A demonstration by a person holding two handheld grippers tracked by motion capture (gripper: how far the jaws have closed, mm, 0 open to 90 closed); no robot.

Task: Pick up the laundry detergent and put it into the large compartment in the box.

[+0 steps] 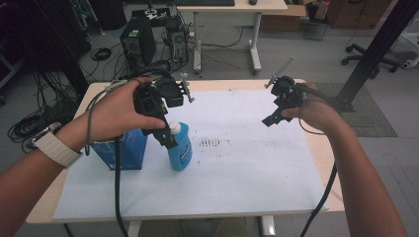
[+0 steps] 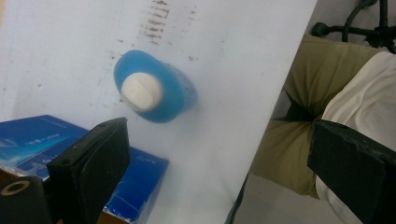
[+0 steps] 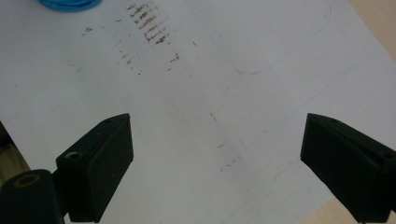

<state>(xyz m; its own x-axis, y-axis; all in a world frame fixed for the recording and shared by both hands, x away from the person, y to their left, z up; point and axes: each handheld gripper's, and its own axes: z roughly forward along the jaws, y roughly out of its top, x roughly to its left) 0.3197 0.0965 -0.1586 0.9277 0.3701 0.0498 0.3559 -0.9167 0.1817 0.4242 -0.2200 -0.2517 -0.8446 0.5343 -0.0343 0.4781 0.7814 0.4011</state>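
A blue bottle (image 1: 181, 149) with a white cap (image 1: 175, 128) stands upright on the white sheet (image 1: 242, 168), left of centre. My left gripper (image 1: 167, 137) hangs just over it, tilted down, its jaws open and wide apart. In the left gripper view the bottle (image 2: 172, 95) shows from above, beyond the left gripper (image 2: 219, 133), untouched by either jaw. A blue box (image 1: 123, 150) stands right beside the bottle on its left and appears as the blue box (image 2: 32, 140) by the left jaw. My right gripper (image 1: 272, 118) hovers open over the sheet's far right. The right gripper (image 3: 217, 123) holds nothing.
Smudged dark marks (image 1: 210, 143) sit mid-sheet. The wooden table edge (image 1: 323, 163) lies close on the right. Beyond the table are a computer tower (image 1: 137, 44), a desk leg (image 1: 254, 49), floor cables and a black post (image 1: 375, 49). The person's legs (image 2: 299, 107) are beside the table's near edge.
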